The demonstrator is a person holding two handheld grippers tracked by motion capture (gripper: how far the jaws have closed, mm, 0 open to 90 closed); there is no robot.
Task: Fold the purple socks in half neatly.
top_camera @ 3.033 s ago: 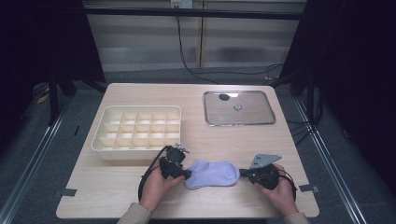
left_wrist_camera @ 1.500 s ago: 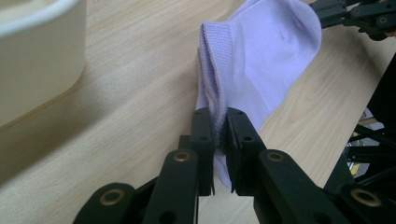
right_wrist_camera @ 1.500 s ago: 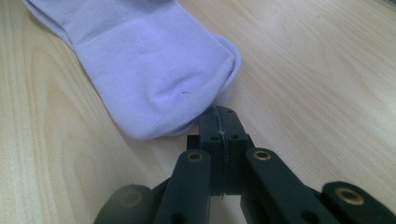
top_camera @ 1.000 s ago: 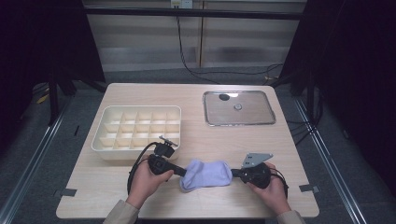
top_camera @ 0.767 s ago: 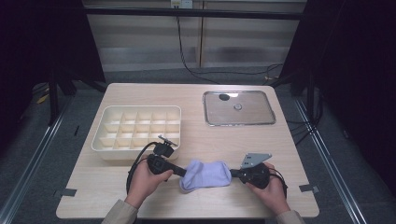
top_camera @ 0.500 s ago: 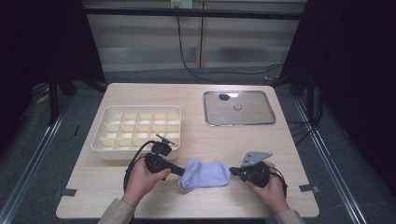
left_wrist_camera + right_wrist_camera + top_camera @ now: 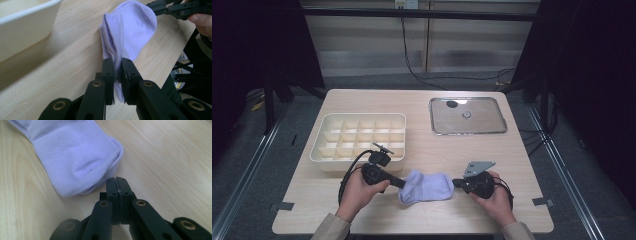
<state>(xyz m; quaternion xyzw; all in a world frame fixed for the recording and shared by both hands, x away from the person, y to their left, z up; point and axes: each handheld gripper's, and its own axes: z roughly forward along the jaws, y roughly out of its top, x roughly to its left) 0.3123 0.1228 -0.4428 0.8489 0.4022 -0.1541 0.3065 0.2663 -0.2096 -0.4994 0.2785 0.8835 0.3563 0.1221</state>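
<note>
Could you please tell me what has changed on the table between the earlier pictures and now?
The left tool, clamped on the lilac sock, has drawn back toward the table's left, away from the sock's middle, pulling that end with it. The right tool is shut with nothing between its jaws, its tips just off the sock's toe end. The compartment tray and the metal tray stayed put.

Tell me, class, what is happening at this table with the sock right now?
A person holds a gripper in each hand over a wooden table. The left gripper is shut on the cuff end of a lilac sock lying flat. The right gripper is shut on nothing, its tips beside the sock's toe end. A white divided tray and a metal tray sit farther back.
</note>
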